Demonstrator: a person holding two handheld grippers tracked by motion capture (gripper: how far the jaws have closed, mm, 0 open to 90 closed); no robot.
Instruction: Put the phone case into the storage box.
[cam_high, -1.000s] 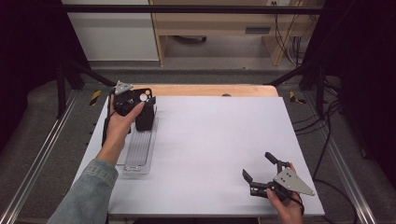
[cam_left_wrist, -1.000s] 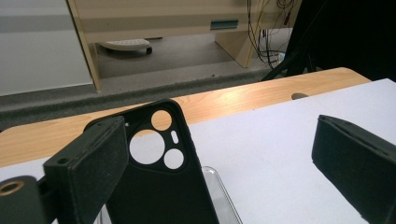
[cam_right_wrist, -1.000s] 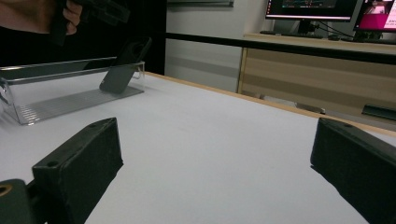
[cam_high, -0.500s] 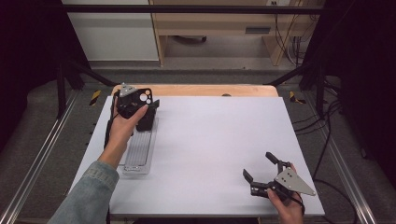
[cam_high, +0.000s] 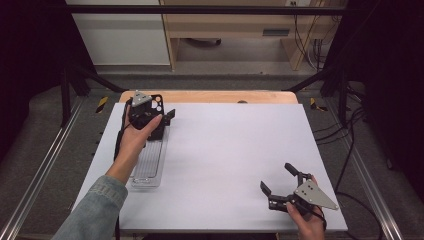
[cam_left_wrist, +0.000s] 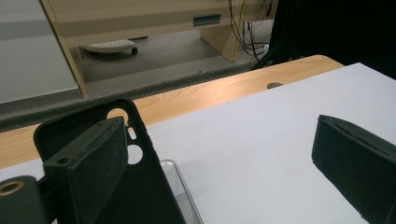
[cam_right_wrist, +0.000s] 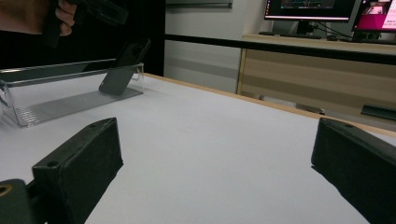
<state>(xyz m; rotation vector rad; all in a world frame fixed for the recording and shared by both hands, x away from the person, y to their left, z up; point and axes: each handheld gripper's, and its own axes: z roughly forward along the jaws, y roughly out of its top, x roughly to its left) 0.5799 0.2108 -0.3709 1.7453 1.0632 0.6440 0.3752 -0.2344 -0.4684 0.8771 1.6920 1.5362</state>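
The person's left hand (cam_high: 134, 142) is holding the left gripper (cam_high: 162, 118) over the far end of a clear plastic tray (cam_high: 147, 170), at about ten o'clock on the white table (cam_high: 235, 150); its jaws are standing wide apart in the left gripper view, with bare table showing between them — nothing is being clamped. A black phone case (cam_left_wrist: 116, 186) is leaning upright at the tray's far end, its camera cut-outs at the top; in the left gripper view it is sitting just behind the left-hand jaw, though whether it is touching that jaw I cannot tell. In the right gripper view the same case (cam_right_wrist: 122, 70) is resting tilted against the tray's end wall, its foot on the ribbed floor of the tray (cam_right_wrist: 60, 105), with the left hand and its gripper hovering above it at eleven o'clock.

The right gripper (cam_high: 281, 186) is lying low at about five o'clock on the table, well apart from the tray; the person's right hand (cam_high: 307, 222) is gripping it from the near edge, and its grey three-cornered plate is facing up. Its jaws are also spread wide — the right gripper view is showing only white tabletop between them; they are pointing toward ten o'clock, across the table at the tray and case. A wooden strip (cam_high: 210, 96) is running along the table's twelve o'clock edge.
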